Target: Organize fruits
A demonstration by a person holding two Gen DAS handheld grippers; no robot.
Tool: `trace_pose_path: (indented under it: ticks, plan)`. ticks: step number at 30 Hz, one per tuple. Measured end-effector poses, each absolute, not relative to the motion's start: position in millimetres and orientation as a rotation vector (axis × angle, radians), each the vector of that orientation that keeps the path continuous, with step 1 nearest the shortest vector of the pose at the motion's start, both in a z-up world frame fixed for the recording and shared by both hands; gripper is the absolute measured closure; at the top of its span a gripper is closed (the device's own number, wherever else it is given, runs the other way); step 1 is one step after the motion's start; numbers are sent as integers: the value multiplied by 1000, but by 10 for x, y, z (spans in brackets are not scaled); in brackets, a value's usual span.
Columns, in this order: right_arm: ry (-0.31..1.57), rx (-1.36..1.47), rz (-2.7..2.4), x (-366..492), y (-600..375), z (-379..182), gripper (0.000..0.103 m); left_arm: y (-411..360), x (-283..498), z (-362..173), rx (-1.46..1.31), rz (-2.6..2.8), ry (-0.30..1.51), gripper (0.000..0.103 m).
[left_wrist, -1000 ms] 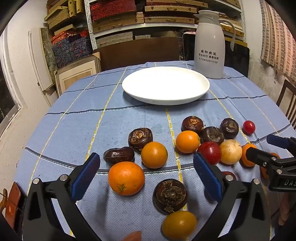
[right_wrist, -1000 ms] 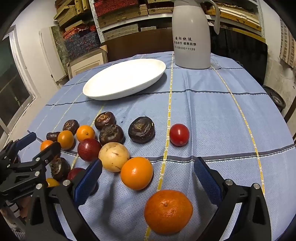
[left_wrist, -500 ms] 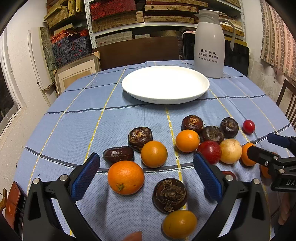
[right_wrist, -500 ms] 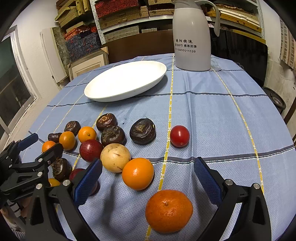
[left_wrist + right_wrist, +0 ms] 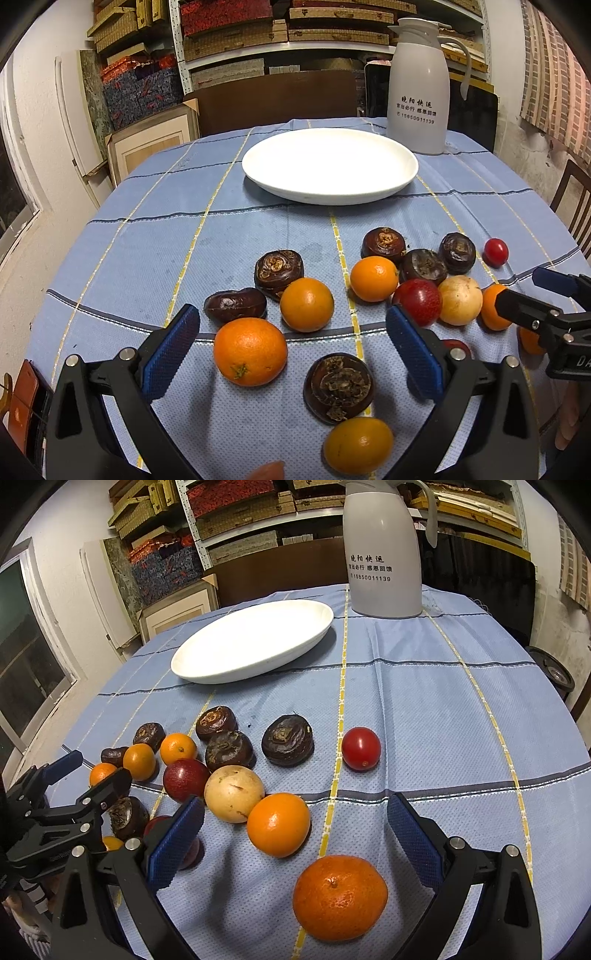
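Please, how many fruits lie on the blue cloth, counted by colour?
Orange fruits: 6
Dark brown fruits: 6
Red fruits: 3, one half hidden behind a tool
Pale yellow fruit: 1
Total: 16

The white jug at the far right of the table carries dark print on its side: two lines of Chinese characters, too small to make out surely, and under them the number 15850011139, clearest in the right wrist view. At the right edge of the left wrist view, the other tool's black body shows the raised letters "DA", cut off by the frame.
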State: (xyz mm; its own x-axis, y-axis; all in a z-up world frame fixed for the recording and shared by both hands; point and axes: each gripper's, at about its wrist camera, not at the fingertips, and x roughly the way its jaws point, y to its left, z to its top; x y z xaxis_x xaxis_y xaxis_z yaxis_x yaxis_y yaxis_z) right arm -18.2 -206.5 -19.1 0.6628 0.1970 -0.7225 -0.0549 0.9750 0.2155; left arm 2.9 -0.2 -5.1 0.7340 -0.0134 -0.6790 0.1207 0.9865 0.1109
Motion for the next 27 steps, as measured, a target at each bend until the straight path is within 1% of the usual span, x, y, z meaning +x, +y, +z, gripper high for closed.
trace_pose_path:
  ticks: [27]
  plan:
    - [816, 244, 176, -207, -2122, -193, 3, -11, 52, -49, 149, -75, 753, 4]
